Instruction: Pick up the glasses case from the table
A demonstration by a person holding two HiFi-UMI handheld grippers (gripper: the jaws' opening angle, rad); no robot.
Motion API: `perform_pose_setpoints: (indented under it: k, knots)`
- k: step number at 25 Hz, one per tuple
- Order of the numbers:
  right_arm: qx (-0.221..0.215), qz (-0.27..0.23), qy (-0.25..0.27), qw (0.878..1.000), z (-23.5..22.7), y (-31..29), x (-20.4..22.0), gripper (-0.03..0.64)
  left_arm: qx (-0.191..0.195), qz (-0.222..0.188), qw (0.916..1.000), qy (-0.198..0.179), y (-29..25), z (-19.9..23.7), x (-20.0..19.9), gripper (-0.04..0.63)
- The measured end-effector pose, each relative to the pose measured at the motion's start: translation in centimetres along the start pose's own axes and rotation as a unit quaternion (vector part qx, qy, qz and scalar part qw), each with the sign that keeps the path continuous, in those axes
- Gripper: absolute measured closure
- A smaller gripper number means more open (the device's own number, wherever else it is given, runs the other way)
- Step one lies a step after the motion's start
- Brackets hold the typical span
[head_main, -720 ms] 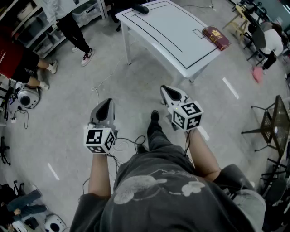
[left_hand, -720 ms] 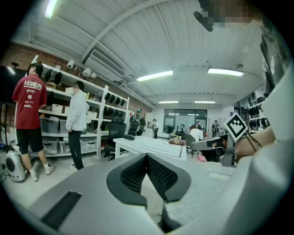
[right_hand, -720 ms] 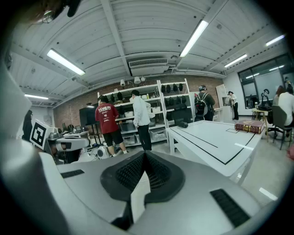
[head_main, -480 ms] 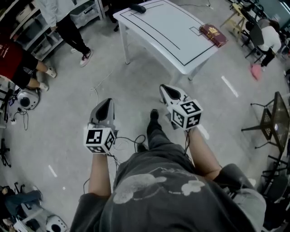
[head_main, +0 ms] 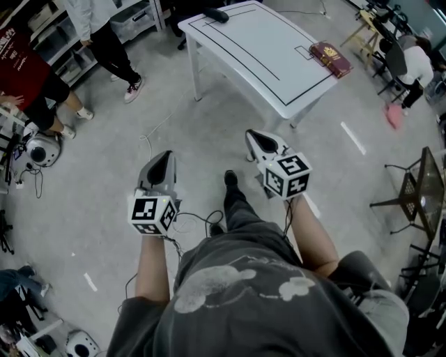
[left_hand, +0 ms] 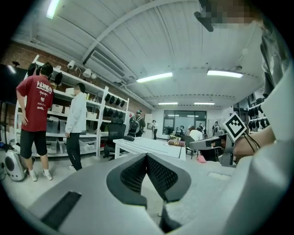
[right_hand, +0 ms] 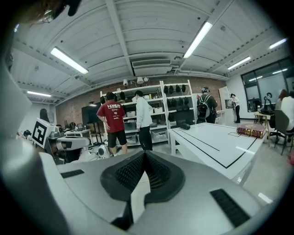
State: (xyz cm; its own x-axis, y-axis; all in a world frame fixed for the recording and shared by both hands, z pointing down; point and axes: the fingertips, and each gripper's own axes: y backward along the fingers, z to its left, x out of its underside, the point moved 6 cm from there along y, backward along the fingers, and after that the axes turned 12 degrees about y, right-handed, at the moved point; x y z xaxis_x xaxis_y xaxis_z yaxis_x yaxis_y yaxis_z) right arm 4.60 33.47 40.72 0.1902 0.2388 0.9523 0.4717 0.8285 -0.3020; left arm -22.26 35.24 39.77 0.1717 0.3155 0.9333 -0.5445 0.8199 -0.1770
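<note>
The left gripper (head_main: 164, 157) hangs over the floor, jaws pressed together on nothing. Ahead and well apart from both grippers, a dark oblong thing, most likely the glasses case (head_main: 216, 13), lies at the far corner of the white table (head_main: 279, 77), its long axis across the view. The right gripper (head_main: 256, 138), likewise closed and empty, looks the nearer of the 2. A red-brown box (head_main: 332, 58) sits near the table's right edge.
</note>
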Motion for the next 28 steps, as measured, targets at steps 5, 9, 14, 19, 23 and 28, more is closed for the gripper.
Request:
perform_pose_setpoints:
  k: [5,9,14,19,23,28]
  knots:
    - [0.011,-0.012,-0.008,1.0,-2.8,-1.7,-1.0,0.618,-0.01,0.0,1.0,0.0,-1.6,0.9,-0.3,0.592]
    - [0.017,-0.011,-0.015,1.0,-5.3,-3.9,-1.1,0.618,-0.016,0.001,0.9999,-0.002,-3.9,2.1,-0.8,0.592]
    - [0.004,-0.003,-0.028,1.0,-8.8,-8.5,-0.7,0.617,-0.034,0.012,0.9993,0.008,-8.8,4.4,-1.4,0.592]
    - [-0.007,0.001,-0.036,0.999,-13.9,-14.1,-1.6,0.617,-0.047,0.012,0.9988,0.012,-15.5,6.4,-3.2,0.592]
    - [-0.006,-0.007,-0.037,0.999,-18.0,-17.9,-3.2,0.617,-0.048,0.009,0.9988,0.008,-20.1,7.4,-4.8,0.592]
    - [-0.017,-0.003,-0.042,0.999,-21.4,-21.2,-3.6,0.617,-0.06,0.014,0.9981,0.006,-24.0,8.5,-5.7,0.592]
